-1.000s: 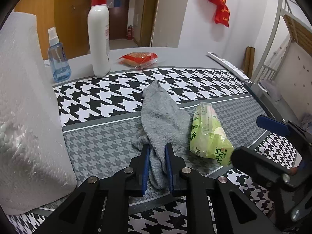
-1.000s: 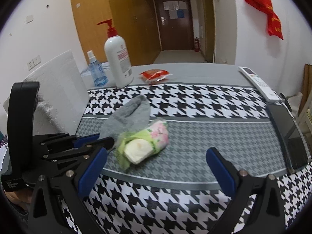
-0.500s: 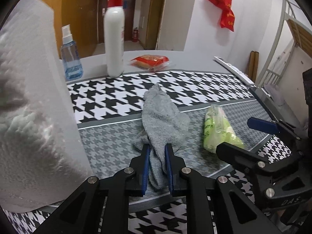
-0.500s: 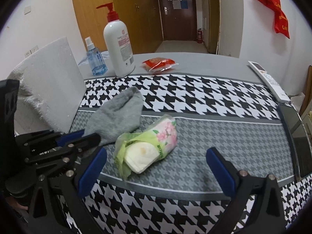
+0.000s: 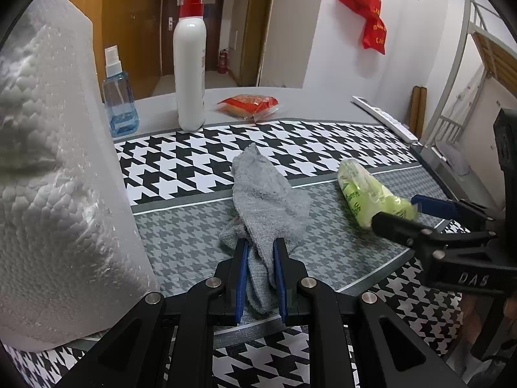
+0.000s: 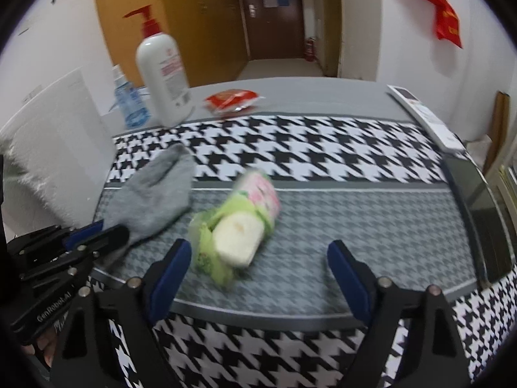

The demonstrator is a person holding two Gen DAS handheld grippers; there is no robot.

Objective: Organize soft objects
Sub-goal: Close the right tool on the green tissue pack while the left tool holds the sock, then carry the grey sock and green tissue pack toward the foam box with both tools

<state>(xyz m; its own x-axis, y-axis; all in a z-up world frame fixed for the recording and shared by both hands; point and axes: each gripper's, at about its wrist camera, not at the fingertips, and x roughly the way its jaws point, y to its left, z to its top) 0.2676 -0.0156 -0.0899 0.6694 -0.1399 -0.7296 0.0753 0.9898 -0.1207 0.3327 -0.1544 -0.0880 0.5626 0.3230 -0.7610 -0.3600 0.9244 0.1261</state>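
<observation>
1. Left gripper (image 5: 261, 274) — I have its blue pads pinched on the near end of the grey knitted sock (image 5: 266, 194). The rest of the sock lies flat on the houndstooth tablecloth (image 5: 200, 161), toe pointing at the far edge. I judge the hold serves to pin or drag the cloth while the other tool works.
2. Right gripper (image 6: 258, 274) — jaws wide, just been narrowing, nothing pressed yet.
3. Green plastic-wrapped roll of tissue (image 6: 242, 220) — on the grey band near the table's front edge, just right of the sock. Its open end faces my right gripper; it sits ahead of the gap, nearer the left finger (image 6: 171, 268), which seems almost to touch the wrapper.
4. Judgement: I am lining up to grab the roll next.
</observation>
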